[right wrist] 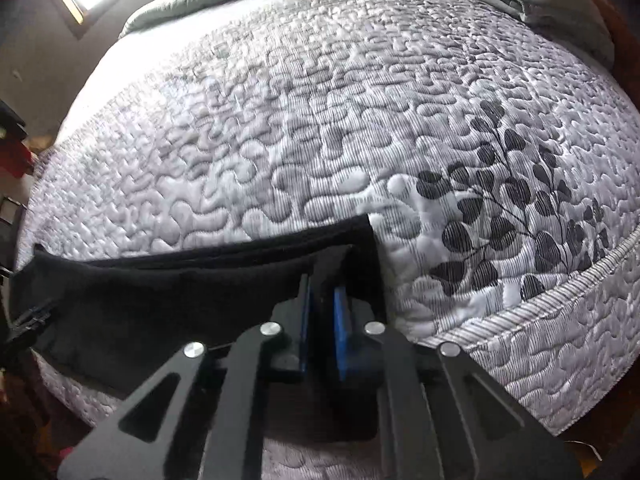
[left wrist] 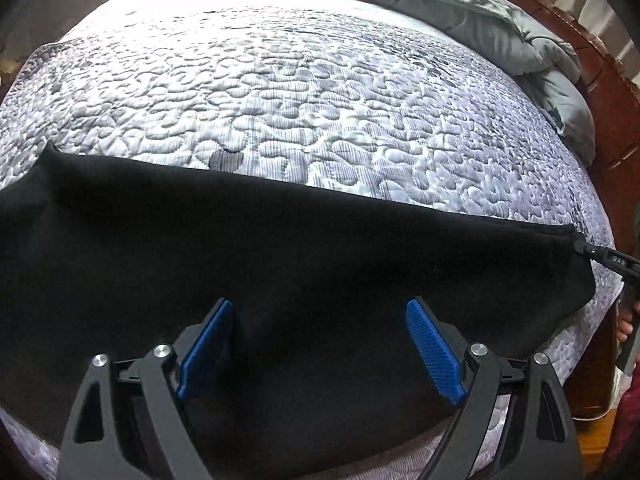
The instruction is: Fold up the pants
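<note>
Black pants (left wrist: pixel 280 248) lie flat in a long band across the near edge of the quilted bed (left wrist: pixel 300 100). My left gripper (left wrist: pixel 320 306) hovers over the middle of the band, its blue pads wide apart and open with nothing pinched. In the right wrist view the pants (right wrist: pixel 160 292) stretch away to the left. My right gripper (right wrist: pixel 323 284) is shut on their right end, with black fabric bunched up between the blue pads. From the left wrist view the right gripper (left wrist: pixel 580 245) shows at the far right, clamped on that same corner.
The grey-white quilt (right wrist: pixel 320 120) has a dark leaf print (right wrist: pixel 512 208) at the right. A crumpled green duvet (left wrist: pixel 460 8) lies along the far side. A brown wooden bed frame (left wrist: pixel 612 140) runs along the right. A person's hand (left wrist: pixel 624 328) holds the right tool.
</note>
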`<state>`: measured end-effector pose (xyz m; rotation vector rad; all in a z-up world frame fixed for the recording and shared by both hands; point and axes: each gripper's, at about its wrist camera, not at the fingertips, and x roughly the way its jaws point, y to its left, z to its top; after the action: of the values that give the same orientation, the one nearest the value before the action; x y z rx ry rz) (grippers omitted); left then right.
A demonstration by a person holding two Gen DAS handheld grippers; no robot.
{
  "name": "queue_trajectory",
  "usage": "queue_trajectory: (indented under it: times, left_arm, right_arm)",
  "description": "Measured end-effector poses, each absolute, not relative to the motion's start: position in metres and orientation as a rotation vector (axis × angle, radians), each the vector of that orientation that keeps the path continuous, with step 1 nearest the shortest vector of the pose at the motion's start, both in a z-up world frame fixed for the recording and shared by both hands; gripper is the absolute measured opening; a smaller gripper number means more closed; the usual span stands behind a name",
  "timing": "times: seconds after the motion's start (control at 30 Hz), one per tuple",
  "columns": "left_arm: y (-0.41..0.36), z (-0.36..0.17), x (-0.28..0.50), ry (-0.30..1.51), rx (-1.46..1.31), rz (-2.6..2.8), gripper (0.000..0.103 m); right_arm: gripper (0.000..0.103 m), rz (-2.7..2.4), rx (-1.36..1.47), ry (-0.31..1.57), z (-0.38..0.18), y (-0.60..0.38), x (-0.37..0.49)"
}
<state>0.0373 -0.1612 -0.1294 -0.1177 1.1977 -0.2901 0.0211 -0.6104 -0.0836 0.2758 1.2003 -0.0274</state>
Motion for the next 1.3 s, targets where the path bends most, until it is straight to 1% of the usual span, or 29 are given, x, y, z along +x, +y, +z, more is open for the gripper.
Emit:
queue_trajectory:
  times: [0.17, 0.2, 0.27, 0.33, 0.37, 0.4, 0.43, 0.5, 0.6, 0.63, 0.67, 0.73, 0.8, 0.93, 1.0, 1.07, 1.1, 1.13, 1.17, 1.2, 1.23, 1.3]
  left_arm:
    - [-0.165, -0.122, 0.035, 1.145, -0.120, -0.286, 0.089]
    - [-0.169, -0.122, 0.034, 1.134, -0.100, -0.290, 0.089]
    - [-0.177, -0.132, 0.034, 1.168, -0.057, -0.296, 0.091]
    - [-0.183, -0.143, 0.031, 1.176, 0.005, -0.296, 0.093]
    - [-0.185, -0.144, 0.028, 1.162, 0.041, -0.305, 0.094]
    - [-0.187, -0.144, 0.025, 1.156, 0.071, -0.311, 0.094]
    - [-0.187, -0.142, 0.024, 1.156, 0.073, -0.315, 0.094]
    - [-0.180, -0.139, 0.024, 1.173, 0.019, -0.323, 0.094]
    - [-0.164, -0.130, 0.021, 1.201, -0.092, -0.303, 0.094]
    - [-0.163, -0.129, 0.021, 1.203, -0.101, -0.293, 0.094]
    - [-0.162, -0.129, 0.020, 1.204, -0.105, -0.289, 0.094]
    - [-0.164, -0.130, 0.015, 1.204, -0.109, -0.295, 0.094]
    - [-0.166, -0.134, 0.012, 1.205, -0.094, -0.292, 0.094]
    - [-0.169, -0.138, 0.009, 1.196, -0.072, -0.299, 0.094]
    - [-0.168, -0.139, 0.009, 1.198, -0.070, -0.306, 0.094]
    - [-0.166, -0.140, 0.008, 1.196, -0.074, -0.311, 0.094]
    - [-0.165, -0.140, 0.008, 1.195, -0.076, -0.315, 0.094]
    - [-0.165, -0.140, 0.007, 1.194, -0.075, -0.316, 0.094]
    - [-0.165, -0.140, 0.007, 1.193, -0.072, -0.318, 0.094]
    - [-0.165, -0.140, 0.006, 1.194, -0.069, -0.320, 0.094]
    - [-0.164, -0.139, 0.006, 1.197, -0.069, -0.321, 0.094]
    - [-0.158, -0.135, 0.004, 1.196, -0.088, -0.311, 0.094]
  right_arm:
    - [0.006, -0.033, 0.316, 1.089, -0.058, -0.621, 0.022]
    - [0.006, -0.040, 0.316, 1.098, -0.061, -0.623, 0.026]
    - [0.007, -0.056, 0.312, 1.155, -0.077, -0.621, 0.033]
    - [0.010, -0.081, 0.282, 1.227, -0.098, -0.617, 0.039]
    - [0.010, -0.092, 0.294, 1.223, -0.101, -0.616, 0.037]
    - [0.014, -0.101, 0.318, 1.210, -0.099, -0.618, 0.035]
    - [0.026, -0.110, 0.344, 1.193, -0.094, -0.619, 0.032]
    - [0.042, -0.157, 0.331, 1.161, -0.078, -0.619, 0.019]
    - [0.042, -0.170, 0.323, 1.145, -0.061, -0.612, -0.004]
    - [0.045, -0.161, 0.331, 1.156, -0.058, -0.605, -0.016]
    - [0.053, -0.156, 0.338, 1.171, -0.057, -0.599, -0.024]
    - [0.060, -0.159, 0.352, 1.221, -0.064, -0.586, -0.037]
    - [0.060, -0.166, 0.391, 1.253, -0.078, -0.579, -0.050]
    - [0.060, -0.154, 0.618, 1.237, -0.106, -0.590, -0.057]
    - [0.060, -0.162, 0.656, 1.222, -0.113, -0.595, -0.054]
    - [0.063, -0.153, 0.695, 1.214, -0.121, -0.601, -0.044]
    - [0.063, -0.151, 0.694, 1.210, -0.124, -0.601, -0.040]
    - [0.060, -0.157, 0.703, 1.208, -0.128, -0.602, -0.036]
    - [0.047, -0.174, 0.703, 1.209, -0.129, -0.602, -0.034]
    - [0.037, -0.188, 0.686, 1.212, -0.128, -0.603, -0.032]
    - [0.010, -0.164, 0.674, 1.191, -0.123, -0.600, -0.031]
    - [0.010, -0.105, 0.739, 1.143, -0.112, -0.603, -0.033]
